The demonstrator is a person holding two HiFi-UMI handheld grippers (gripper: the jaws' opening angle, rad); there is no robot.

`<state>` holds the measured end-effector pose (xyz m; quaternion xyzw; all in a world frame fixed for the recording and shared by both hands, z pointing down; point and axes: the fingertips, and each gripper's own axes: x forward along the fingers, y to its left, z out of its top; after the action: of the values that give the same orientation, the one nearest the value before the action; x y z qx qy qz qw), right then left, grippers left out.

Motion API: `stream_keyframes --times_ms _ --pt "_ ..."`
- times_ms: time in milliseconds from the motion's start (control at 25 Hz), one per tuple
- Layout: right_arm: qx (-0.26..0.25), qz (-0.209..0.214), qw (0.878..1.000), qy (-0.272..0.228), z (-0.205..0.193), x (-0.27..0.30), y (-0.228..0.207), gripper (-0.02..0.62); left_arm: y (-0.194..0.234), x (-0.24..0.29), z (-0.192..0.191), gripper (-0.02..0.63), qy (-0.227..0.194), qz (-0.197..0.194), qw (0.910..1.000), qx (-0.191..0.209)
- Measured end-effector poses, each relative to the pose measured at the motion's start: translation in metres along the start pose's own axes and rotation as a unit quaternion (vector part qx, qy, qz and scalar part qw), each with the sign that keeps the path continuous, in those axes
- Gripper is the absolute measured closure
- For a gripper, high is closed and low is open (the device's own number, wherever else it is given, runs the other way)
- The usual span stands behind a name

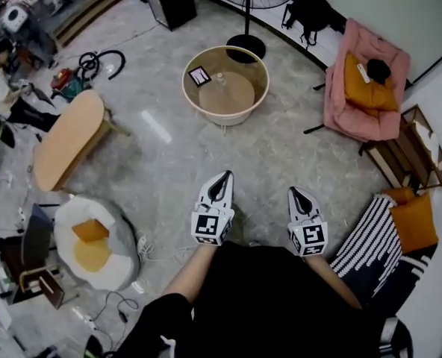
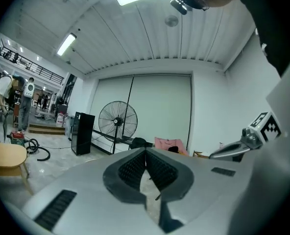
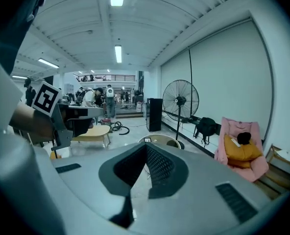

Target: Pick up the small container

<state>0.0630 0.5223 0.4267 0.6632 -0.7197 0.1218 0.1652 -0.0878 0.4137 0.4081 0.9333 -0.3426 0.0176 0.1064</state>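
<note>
Both grippers are shut and empty: left gripper (image 1: pixel 222 179) and right gripper (image 1: pixel 295 193), held close to my body. The small container (image 1: pixel 219 78) stands on the round table (image 1: pixel 264 95), well ahead. Approach stage, I judge; next I close in and open the jaws.

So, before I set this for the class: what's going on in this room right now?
A person stands holding a gripper in each hand. The left gripper and the right gripper both have their jaws together with nothing between them. Ahead on the floor is a round table, and the small container sits on it beside a dark card. Neither gripper is near the container, so the pickup has not yet begun.
</note>
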Motion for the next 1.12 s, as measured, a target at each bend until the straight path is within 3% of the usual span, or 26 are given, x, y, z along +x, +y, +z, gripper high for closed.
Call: stream_keyframes --times_ms 160,480,840,1120 --pt "-0.023 0.013 1.000 -0.001 0.031 0.067 -0.002 0.574 0.044 0.037 0.014 0.586 -0.014 0.003 0.9999 -0.008" --pt "-0.039 0.028 0.999 0.000 0.088 0.165 0.007 0.574 0.138 0.068 0.025 0.586 -0.005 0.027 0.9992 -0.028" --pt "-0.018 -0.004 1.000 -0.012 0.145 0.251 -0.022 0.574 0.223 0.122 0.062 0.586 -0.020 0.031 0.9989 -0.030" --pt "-0.010 -0.024 1.000 -0.006 0.150 0.280 -0.030 0.574 0.263 0.145 0.062 0.586 -0.030 0.019 0.9990 -0.027"
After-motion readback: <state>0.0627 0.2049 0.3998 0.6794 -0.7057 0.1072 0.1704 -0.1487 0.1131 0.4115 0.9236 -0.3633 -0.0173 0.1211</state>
